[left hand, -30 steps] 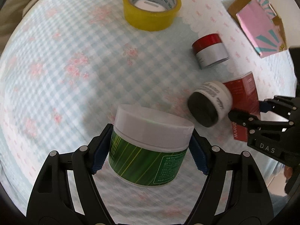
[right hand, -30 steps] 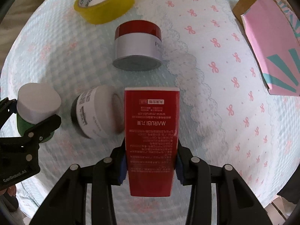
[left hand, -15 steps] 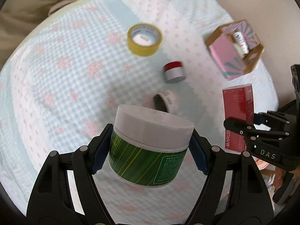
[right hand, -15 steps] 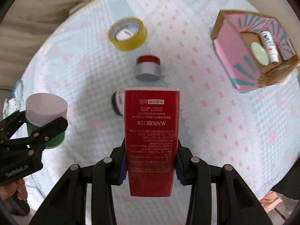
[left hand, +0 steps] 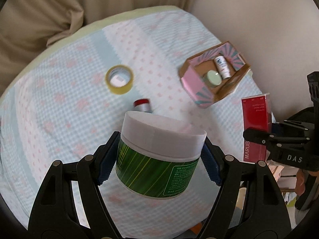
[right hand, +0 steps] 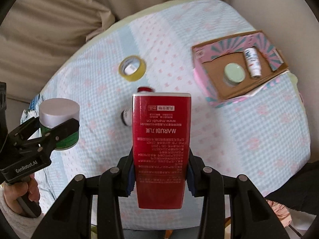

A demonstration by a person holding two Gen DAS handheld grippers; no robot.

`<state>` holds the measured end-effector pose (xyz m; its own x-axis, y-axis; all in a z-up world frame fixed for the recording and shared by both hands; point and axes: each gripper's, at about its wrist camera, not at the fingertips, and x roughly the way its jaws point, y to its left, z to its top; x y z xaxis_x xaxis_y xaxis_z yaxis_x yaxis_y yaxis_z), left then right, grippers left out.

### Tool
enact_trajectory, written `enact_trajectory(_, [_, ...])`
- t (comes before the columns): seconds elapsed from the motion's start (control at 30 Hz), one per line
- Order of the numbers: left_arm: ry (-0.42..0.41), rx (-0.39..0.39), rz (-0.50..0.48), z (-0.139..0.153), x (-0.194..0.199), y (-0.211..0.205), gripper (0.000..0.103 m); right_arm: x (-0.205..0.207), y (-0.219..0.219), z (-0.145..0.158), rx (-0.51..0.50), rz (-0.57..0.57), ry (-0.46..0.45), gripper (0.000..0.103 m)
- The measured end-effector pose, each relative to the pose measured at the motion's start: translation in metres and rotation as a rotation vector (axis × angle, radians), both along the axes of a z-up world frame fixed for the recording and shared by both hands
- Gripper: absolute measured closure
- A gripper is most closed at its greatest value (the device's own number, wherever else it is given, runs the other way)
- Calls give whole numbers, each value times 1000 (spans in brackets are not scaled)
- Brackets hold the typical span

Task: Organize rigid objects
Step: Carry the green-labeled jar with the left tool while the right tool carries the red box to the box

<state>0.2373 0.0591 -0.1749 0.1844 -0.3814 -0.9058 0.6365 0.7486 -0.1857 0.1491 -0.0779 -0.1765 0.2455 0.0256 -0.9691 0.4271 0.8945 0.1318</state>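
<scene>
My left gripper [left hand: 159,159] is shut on a green jar with a white lid [left hand: 159,153], held high above the table. My right gripper [right hand: 160,171] is shut on a red MARUBI box [right hand: 161,143], also held high. Each shows in the other's view: the red box [left hand: 256,119] at the right, the green jar [right hand: 59,123] at the left. On the table lie a yellow tape roll [left hand: 119,81], a red-and-silver jar [left hand: 142,105] and a white-and-black jar [right hand: 126,116], partly hidden behind the red box.
A pink cardboard box [right hand: 237,67] at the table's far right holds a pale green lid [right hand: 234,73] and a white tube [right hand: 252,61]. The round table has a blue checked cloth [left hand: 59,103]. Beige curtains [right hand: 49,20] hang behind it.
Both grippers have risen well above the table with the green jar and the red box, so the table's objects look smaller and the pink box's inside shows.
</scene>
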Motion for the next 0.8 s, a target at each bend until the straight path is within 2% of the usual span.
enact_trajectory(0.2, [-40, -8, 12, 16, -18, -70, 29, -12, -65, 23, 11, -8, -31, 65])
enact_trajectory(0.4, [-29, -29, 64, 14, -18, -144, 29, -17, -143, 26, 15, 30, -40, 65])
enact_trajectory(0.53, [-11, -43, 100, 2, -9, -199, 29, -15, -205, 26, -1, 35, -35, 65])
enact_trajectory(0.8, [25, -44, 147, -39, 21, -288, 29, 20, -316, 13, -4, 15, -13, 65])
